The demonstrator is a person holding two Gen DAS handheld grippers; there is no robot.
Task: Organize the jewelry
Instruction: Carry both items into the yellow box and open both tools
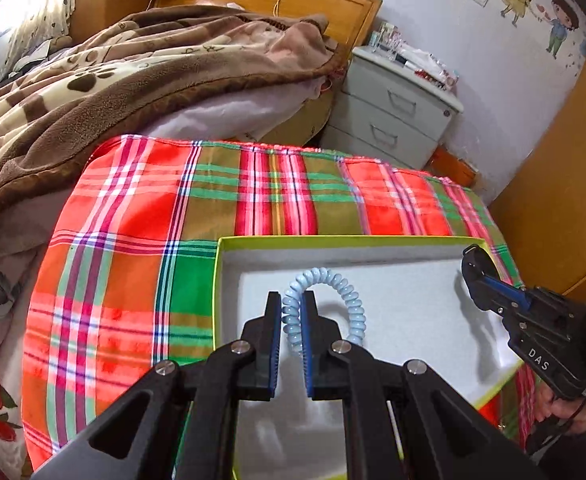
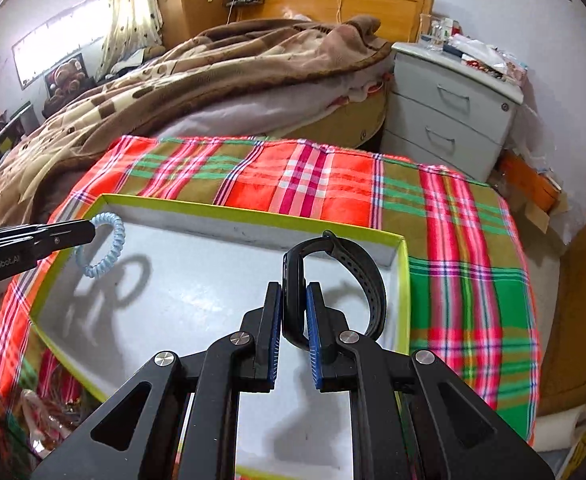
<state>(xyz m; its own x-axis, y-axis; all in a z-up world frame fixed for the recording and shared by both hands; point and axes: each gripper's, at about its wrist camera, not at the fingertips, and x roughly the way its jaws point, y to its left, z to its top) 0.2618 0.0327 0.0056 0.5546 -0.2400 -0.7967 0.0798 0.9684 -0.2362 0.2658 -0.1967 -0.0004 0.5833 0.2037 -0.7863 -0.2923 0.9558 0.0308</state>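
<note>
Placing step: left gripper [image 1: 292, 320] clenched on blue coil bracelet [image 1: 345, 300], right gripper [image 2: 294, 316] clenched on black wristband [image 2: 367, 280], both above green-rimmed box [image 2: 253, 216] (frame centre). Next: lower, release apart.

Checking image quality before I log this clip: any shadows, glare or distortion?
Left wrist view: fisheye bends the bed; window glare top left. Right wrist view: the coil band and watch cast crisp shadows on the box floor; bright window washed out.

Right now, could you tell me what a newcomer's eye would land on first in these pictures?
The bright plaid cloth over the table, with a lime-rimmed white tray on it. Above the tray, the left gripper pinches a pale blue coil bracelet, and the right gripper pinches a black wristband.
</note>
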